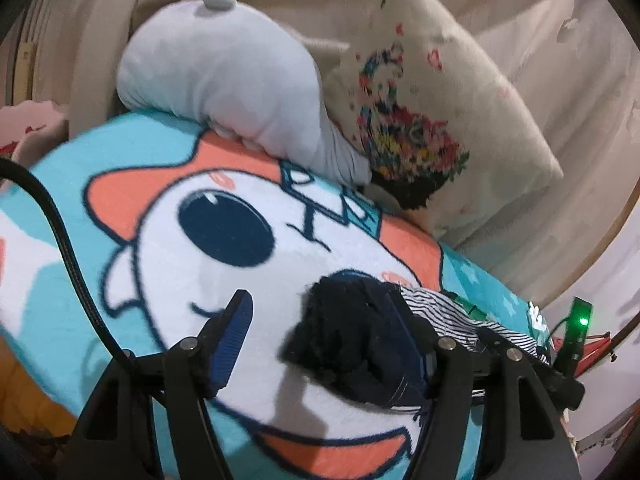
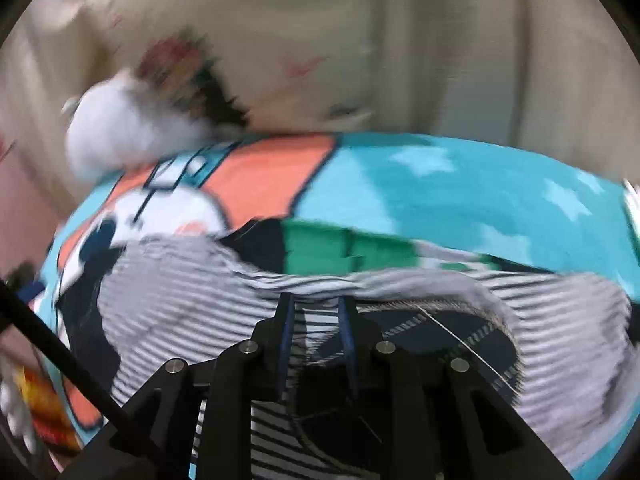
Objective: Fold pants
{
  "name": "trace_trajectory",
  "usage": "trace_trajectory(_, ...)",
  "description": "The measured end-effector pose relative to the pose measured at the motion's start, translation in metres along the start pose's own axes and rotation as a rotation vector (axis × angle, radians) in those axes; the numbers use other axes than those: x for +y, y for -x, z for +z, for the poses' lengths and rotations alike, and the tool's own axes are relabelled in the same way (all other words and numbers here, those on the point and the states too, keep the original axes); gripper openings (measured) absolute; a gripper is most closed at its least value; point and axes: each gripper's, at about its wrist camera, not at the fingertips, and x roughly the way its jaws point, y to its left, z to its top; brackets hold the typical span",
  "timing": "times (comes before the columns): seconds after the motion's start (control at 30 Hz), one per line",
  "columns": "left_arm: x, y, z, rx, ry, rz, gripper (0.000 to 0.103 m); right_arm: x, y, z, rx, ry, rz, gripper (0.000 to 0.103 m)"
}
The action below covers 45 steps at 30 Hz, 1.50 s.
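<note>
The pants are small, striped navy and white with dark navy parts and a green band, lying on a cartoon blanket. In the left wrist view a dark navy end of the pants lies bunched between my fingers, resting against the right finger. My left gripper is open wide. My right gripper has its jaws close together on a fold of the striped fabric. The right wrist view is blurred.
The blanket shows a white cartoon face with orange and teal. A pale grey plush and a floral cushion lie at the back against a beige sofa back. A black cable runs on the left.
</note>
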Motion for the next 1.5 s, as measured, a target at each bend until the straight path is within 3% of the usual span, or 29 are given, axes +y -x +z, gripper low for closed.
trace_trajectory(0.13,0.006,0.015,0.000,-0.026,-0.008,0.016,0.068,0.020,0.018,-0.013,-0.030,0.020,0.003,0.031)
trace_trajectory(0.23,0.012,0.021,-0.002,-0.030,0.007,0.014,0.068,0.036,-0.001,-0.029,0.062,0.076,-0.042,0.042)
trace_trajectory(0.33,0.014,0.025,-0.004,-0.029,0.004,0.014,0.068,0.053,-0.002,-0.033,0.064,0.137,-0.104,0.044)
trace_trajectory(0.5,0.009,0.032,-0.004,-0.047,-0.005,0.018,0.069,0.065,0.012,-0.031,0.001,0.120,-0.024,0.044)
trace_trajectory(0.63,0.000,0.032,-0.005,-0.041,-0.025,0.022,0.069,0.068,-0.002,-0.039,0.050,0.119,0.005,0.044)
trace_trajectory(0.87,-0.024,0.028,-0.008,-0.026,-0.070,0.036,0.070,0.022,0.009,-0.043,0.029,0.015,0.078,0.044)
trace_trajectory(1.33,-0.082,0.011,-0.023,0.022,-0.182,0.065,0.071,-0.086,0.054,-0.055,-0.071,-0.115,-0.025,0.045)
trace_trajectory(1.5,-0.103,0.002,-0.029,0.041,-0.217,0.068,0.072,-0.125,0.066,-0.057,-0.099,-0.181,0.022,0.045)
